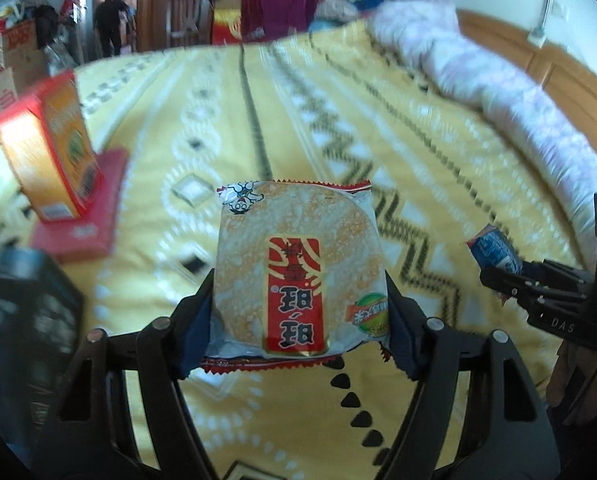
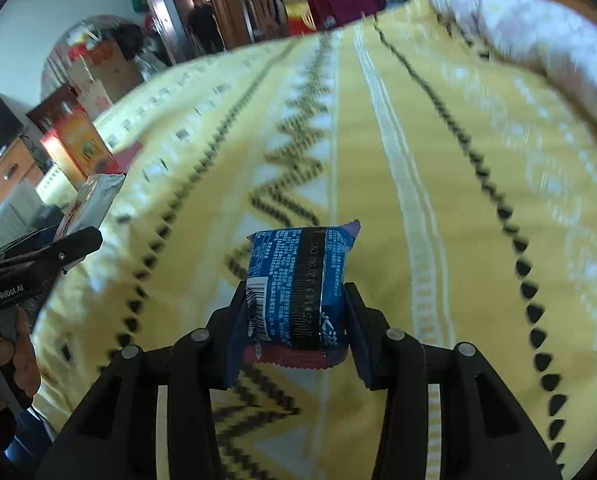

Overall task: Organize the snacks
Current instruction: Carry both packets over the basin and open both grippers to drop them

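Observation:
My left gripper (image 1: 298,312) is shut on a rice cracker packet (image 1: 294,264) with a red label, held above the yellow bedspread (image 1: 258,120). The packet fills the gap between both pads. My right gripper (image 2: 294,320) is shut on a small blue snack packet (image 2: 298,284), also lifted over the bedspread. In the left wrist view the right gripper (image 1: 494,276) shows at the right edge with the blue packet (image 1: 494,250) in it. In the right wrist view the left gripper (image 2: 82,236) shows at the left edge with the cracker packet (image 2: 90,200).
An orange box (image 1: 54,148) stands on a flat red box (image 1: 86,216) at the bed's left side. A rolled white and pink quilt (image 1: 478,68) lies along the right. Cardboard boxes (image 1: 10,56) and a person (image 1: 110,20) are beyond the bed. A hand (image 2: 2,364) grips the left handle.

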Motion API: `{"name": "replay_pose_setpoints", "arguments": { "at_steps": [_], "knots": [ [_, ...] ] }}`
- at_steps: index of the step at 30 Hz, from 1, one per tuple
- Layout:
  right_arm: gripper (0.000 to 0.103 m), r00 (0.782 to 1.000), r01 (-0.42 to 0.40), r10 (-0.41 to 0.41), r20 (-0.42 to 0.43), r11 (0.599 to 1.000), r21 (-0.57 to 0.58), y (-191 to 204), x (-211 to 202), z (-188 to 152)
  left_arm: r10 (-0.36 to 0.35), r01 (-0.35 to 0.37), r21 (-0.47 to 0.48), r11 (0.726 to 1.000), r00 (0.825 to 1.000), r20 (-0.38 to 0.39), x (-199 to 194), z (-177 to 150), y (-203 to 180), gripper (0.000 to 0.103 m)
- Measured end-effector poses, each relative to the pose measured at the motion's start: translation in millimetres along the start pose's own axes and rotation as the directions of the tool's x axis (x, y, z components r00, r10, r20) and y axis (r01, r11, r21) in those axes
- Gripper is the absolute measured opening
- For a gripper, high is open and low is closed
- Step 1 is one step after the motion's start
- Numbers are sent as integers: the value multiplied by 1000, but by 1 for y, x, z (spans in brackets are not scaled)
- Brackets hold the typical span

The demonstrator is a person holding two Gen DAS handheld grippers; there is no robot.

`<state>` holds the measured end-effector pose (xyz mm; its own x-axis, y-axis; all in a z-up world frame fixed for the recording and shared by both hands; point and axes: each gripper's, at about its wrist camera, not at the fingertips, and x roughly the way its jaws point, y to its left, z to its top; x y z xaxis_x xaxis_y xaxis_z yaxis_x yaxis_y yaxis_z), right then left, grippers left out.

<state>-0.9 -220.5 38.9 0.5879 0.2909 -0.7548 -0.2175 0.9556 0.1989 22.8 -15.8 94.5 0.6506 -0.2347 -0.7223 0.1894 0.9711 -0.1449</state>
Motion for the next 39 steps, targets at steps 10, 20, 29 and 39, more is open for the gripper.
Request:
{"name": "replay_pose_setpoints", "arguments": {
  "at_steps": [10, 20, 29, 39],
  "knots": [
    [48, 979, -112, 132, 155, 985, -129, 92, -68, 68, 197, -189, -57, 980, 948, 250, -139, 37, 67, 74],
    [48, 904, -341, 405, 139, 877, -339, 283, -93, 120, 478, -382, -339, 860, 834, 274, -253, 2, 217, 74],
    [48, 817, -518, 576, -13, 725, -454, 454, -91, 120, 628, -492, -497, 715, 764, 148, -285, -44, 296, 74],
    [48, 786, -589, 588, -188, 623, -515, 573, -65, 90, 636, -486, -559, 672, 765, 100, -292, -67, 318, 74]
  ]
}}
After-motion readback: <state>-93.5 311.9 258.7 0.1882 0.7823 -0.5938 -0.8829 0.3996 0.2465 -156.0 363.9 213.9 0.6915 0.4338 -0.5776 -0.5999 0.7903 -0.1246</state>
